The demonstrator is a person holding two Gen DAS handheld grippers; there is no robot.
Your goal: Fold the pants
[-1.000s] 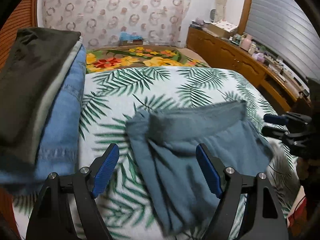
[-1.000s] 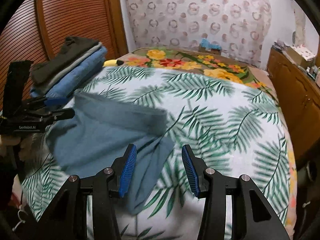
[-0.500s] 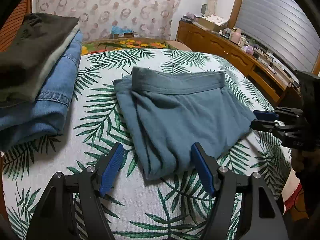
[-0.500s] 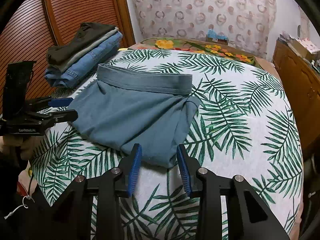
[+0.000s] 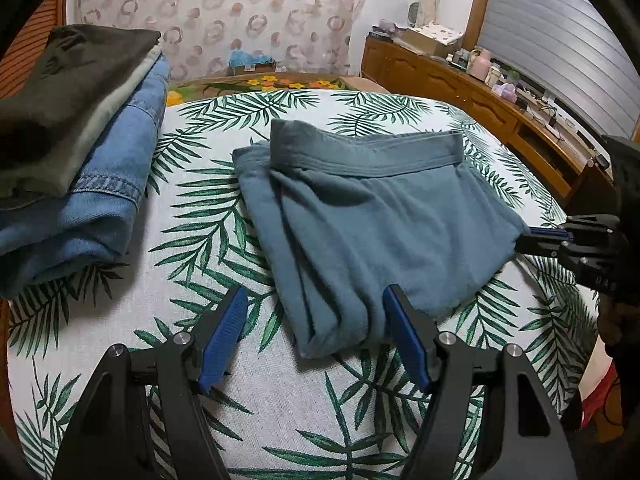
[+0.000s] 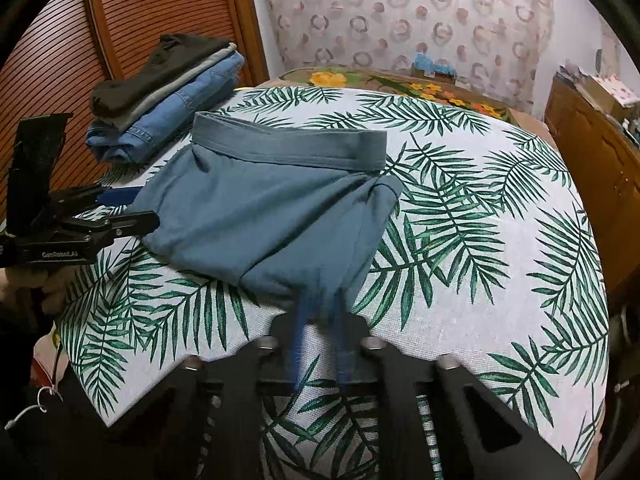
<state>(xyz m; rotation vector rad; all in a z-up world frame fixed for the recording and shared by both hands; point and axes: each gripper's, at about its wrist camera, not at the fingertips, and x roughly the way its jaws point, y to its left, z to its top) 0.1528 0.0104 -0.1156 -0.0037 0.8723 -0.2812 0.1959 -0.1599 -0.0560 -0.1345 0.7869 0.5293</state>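
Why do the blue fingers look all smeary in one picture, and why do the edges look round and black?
Right wrist view: the right gripper is motion-blurred, its blue fingers streaked over the near edge of the teal pants. Left wrist view: the left gripper looks sharp. Both views: the fisheye lens bulges the leaf-print bedcover and leaves dark rounded corners.

I count one pair of blue-grey pants just ahead of my left claw. I count two claws: that one and my right claw. Off to the left sits one pile of three folded clothes.
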